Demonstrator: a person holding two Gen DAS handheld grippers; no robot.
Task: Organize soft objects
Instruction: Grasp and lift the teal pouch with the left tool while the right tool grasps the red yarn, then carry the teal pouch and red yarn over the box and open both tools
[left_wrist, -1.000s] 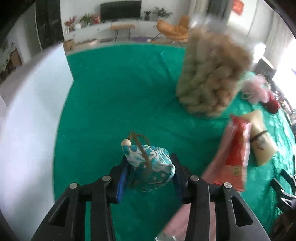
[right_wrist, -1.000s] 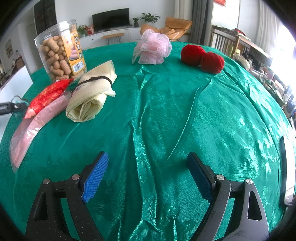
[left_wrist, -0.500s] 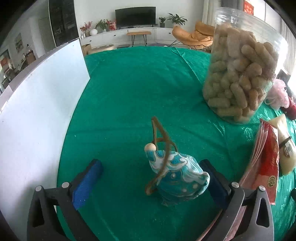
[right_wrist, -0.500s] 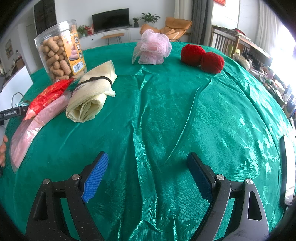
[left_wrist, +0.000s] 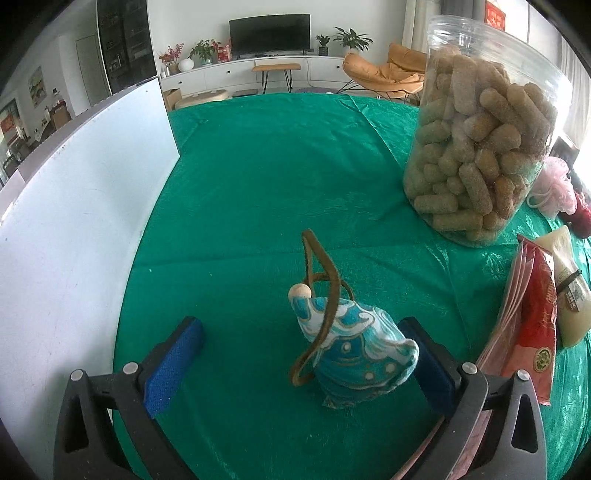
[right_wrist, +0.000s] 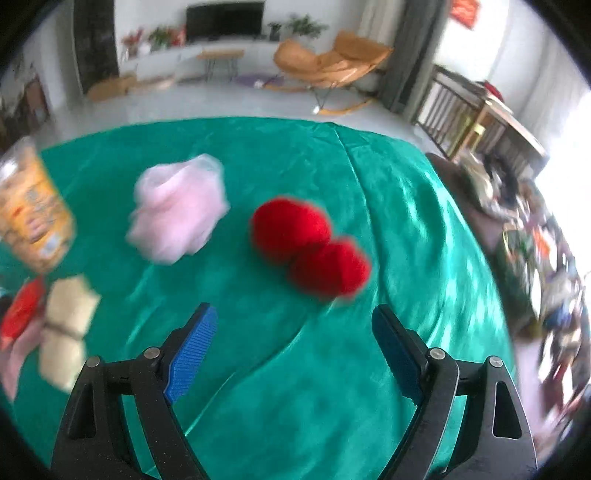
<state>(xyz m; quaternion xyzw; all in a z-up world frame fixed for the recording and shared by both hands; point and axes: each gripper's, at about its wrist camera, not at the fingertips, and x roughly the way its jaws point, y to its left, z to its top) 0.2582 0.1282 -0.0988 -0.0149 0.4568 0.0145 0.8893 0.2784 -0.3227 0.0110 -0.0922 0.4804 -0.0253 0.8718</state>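
Observation:
A blue-and-white patterned cloth pouch (left_wrist: 354, 350) with a brown cord loop and a wooden bead rests on the green tablecloth (left_wrist: 266, 192). My left gripper (left_wrist: 303, 354) stands wide open around it; the right pad lies close against the pouch, the left pad well apart. In the blurred right wrist view my right gripper (right_wrist: 293, 343) is open and holds nothing, hovering in front of two red pom-poms (right_wrist: 310, 247). A pink mesh puff (right_wrist: 177, 214) lies to their left.
A clear jar of peanut-shaped snacks (left_wrist: 476, 147) stands at the right. Beside it lie a red packet (left_wrist: 535, 325) and a rolled cream cloth (left_wrist: 565, 288). A white board (left_wrist: 74, 221) borders the table's left side. Chairs and furniture lie beyond the table.
My left gripper went from shut on the pouch to wide open, leaving the pouch on the cloth. My right gripper moved up and forward, closing in on the red pom-poms.

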